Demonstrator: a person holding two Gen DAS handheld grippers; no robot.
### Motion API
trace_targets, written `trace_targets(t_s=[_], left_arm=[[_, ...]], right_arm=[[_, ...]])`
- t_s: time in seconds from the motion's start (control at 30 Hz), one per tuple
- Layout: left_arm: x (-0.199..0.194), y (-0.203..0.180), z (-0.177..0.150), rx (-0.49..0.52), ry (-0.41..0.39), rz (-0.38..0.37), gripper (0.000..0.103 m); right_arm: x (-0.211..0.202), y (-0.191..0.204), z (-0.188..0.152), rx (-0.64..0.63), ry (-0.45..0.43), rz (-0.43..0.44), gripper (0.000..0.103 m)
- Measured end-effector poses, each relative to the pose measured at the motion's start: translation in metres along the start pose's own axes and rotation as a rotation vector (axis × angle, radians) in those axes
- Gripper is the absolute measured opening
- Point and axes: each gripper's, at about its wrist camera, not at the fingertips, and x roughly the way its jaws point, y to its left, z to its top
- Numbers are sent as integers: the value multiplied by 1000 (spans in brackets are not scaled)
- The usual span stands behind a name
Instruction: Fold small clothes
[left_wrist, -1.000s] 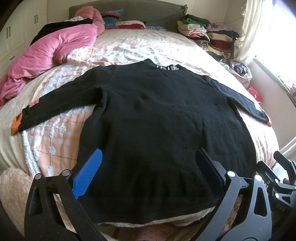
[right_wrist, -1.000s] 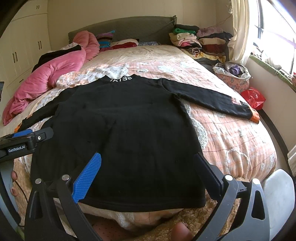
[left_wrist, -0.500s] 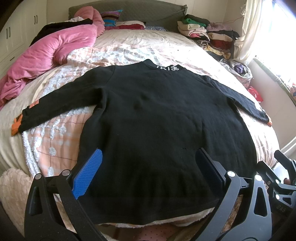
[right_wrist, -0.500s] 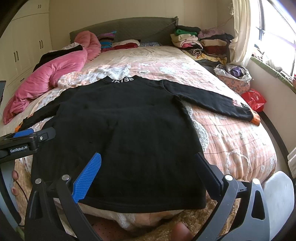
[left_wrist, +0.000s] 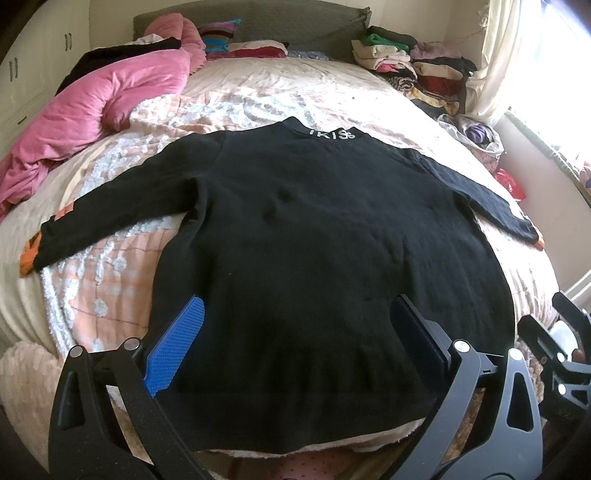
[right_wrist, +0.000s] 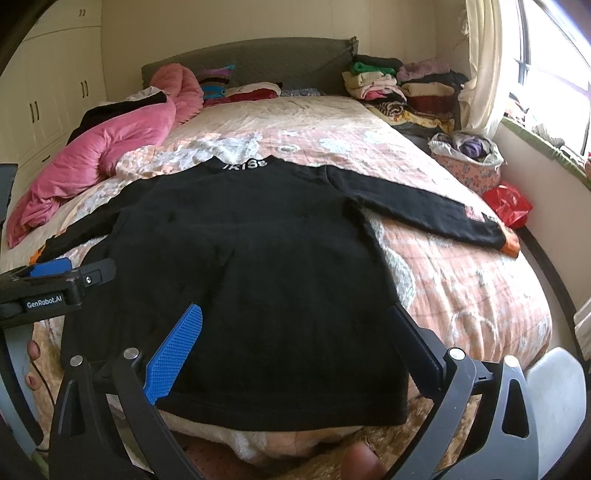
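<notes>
The sweater (left_wrist: 314, 251) lies flat on the bed (left_wrist: 280, 85), collar toward the headboard, hem at the foot edge nearest the person. No fold shows yet. Judged step: the start, with the garment spread and both tools poised at the hem before the first grasp.

Left gripper (left_wrist: 295, 339): fingers wide apart, holding nothing, hovering over the hem's left portion. Right gripper (right_wrist: 295, 339): fingers likewise wide, empty, over the hem toward the right corner. Whether either touches the cloth cannot be told.

Condition of the sweater: black knit, long-sleeved, white lettering on the collar (left_wrist: 331, 134). Both sleeves are spread outward. The left sleeve (left_wrist: 122, 206) ends in an orange cuff near the bed's left side; the right sleeve (right_wrist: 417, 206) runs out toward the window side, also with an orange cuff. The body lies mostly smooth, with a few small puckers near the middle. The hem hangs slightly past the mattress edge.

Next move, as judged: each sleeve likely needs bringing inward across the body, or the hem needs pinching at two corners and carrying up to the collar. Either calls for a low, flat approach so that one finger slides under the knit. Thick, soft cloth is likely to bunch if pinched too shallow.

Also present: a pink quilt (left_wrist: 96, 107) at left, stacked clothes (right_wrist: 399, 88) by the headboard.
</notes>
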Motion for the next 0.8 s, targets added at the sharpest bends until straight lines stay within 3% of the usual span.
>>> trace_targets(t_s=[0.8], left_arm=[[26,14,63,5,-27,10,95]], right_arm=[[25,-17,79,88,-42,54,99]])
